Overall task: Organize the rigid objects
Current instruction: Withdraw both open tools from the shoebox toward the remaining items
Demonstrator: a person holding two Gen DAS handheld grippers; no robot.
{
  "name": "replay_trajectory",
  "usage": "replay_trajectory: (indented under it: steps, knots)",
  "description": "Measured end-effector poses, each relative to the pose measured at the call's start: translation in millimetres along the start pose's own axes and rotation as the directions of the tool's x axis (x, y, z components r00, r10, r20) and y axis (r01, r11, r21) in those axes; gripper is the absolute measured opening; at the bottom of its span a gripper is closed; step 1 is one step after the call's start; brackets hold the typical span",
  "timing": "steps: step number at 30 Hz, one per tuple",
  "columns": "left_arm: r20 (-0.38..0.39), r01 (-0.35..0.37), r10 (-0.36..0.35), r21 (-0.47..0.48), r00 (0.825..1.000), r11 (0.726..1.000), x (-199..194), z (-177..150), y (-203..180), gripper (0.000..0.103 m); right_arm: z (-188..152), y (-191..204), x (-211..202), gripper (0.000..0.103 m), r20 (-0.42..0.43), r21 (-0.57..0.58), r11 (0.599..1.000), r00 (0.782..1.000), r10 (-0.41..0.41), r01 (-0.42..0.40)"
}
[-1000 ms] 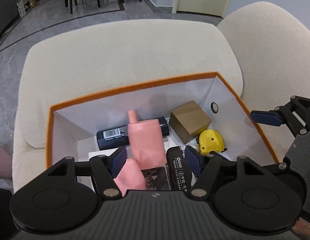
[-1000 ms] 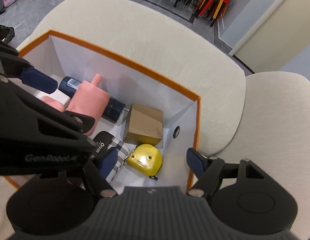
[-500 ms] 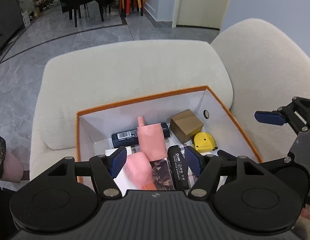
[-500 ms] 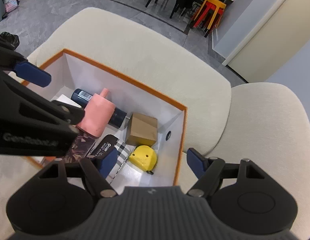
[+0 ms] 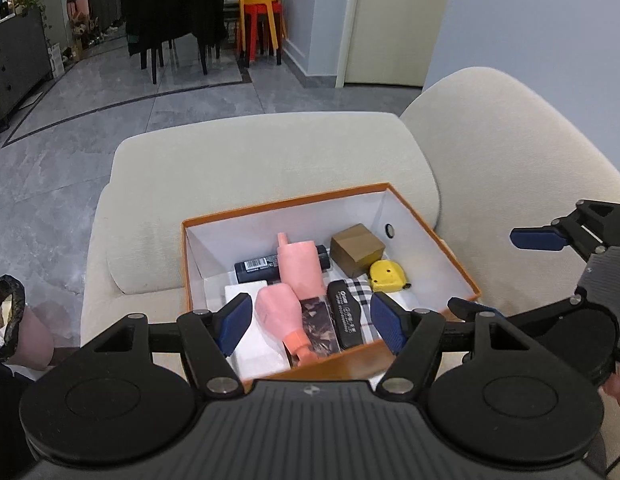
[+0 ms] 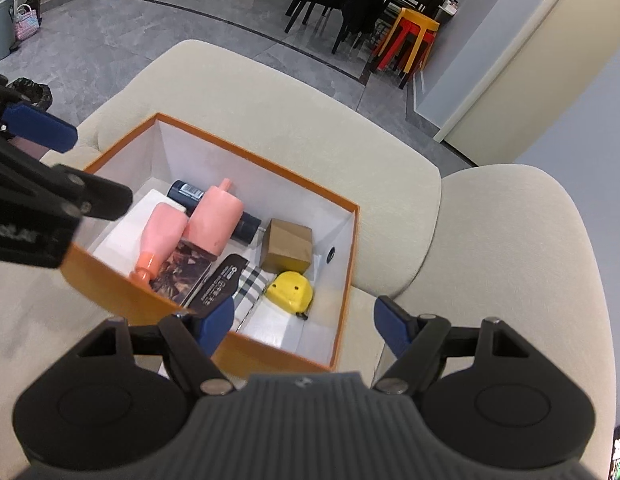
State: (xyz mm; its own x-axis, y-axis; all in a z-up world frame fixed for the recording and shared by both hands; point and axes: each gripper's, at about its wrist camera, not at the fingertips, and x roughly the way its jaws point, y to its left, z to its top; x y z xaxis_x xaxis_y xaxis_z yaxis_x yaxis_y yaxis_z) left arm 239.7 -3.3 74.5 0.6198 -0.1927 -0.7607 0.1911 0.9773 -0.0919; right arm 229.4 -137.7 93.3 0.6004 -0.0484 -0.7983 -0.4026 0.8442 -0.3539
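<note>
The orange-rimmed white cardboard box (image 5: 425, 236) sat on the cream sofa cushion (image 5: 270, 152), holding two pink plastic bottles (image 5: 302, 268), a dark cylinder (image 5: 258, 267), a brown cardboard cube (image 5: 357, 249) and a yellow tape measure (image 5: 387, 276). We saw it smaller and lower in both views than a second before, with more grey floor (image 5: 110, 120) showing. Our left gripper (image 5: 310, 322) and right gripper (image 6: 304, 324) kept their jaws released, grasping nothing, above the box's near edge.
</note>
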Motion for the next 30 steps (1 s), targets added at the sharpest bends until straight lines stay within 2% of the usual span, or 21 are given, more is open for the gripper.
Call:
replay_trajectory:
  steps: [6, 12, 20, 30]
  knots:
    - [0.036, 0.002, -0.003, 0.013, 0.999, 1.0, -19, -34, 2, 0.08, -21, 3, -12, 0.076, 0.003, 0.003, 1.0, 1.0, 0.011, -0.011]
    - [0.038, 0.043, -0.043, -0.005, 0.998, 0.999, -27, -87, 2, 0.081, -45, 8, -17, 0.076, -0.001, 0.02, 0.999, 0.999, 0.035, -0.035]
    - [-0.019, 0.086, -0.087, -0.052, 0.996, 0.995, -12, -167, -11, 0.082, -87, 21, -6, 0.076, -0.036, 0.051, 0.996, 0.996, 0.079, -0.077]
    - [-0.083, 0.143, -0.142, 0.001, 0.986, 0.99, -4, -232, -46, 0.082, -132, 40, 11, 0.076, -0.079, 0.109, 0.986, 0.987, 0.138, -0.129]
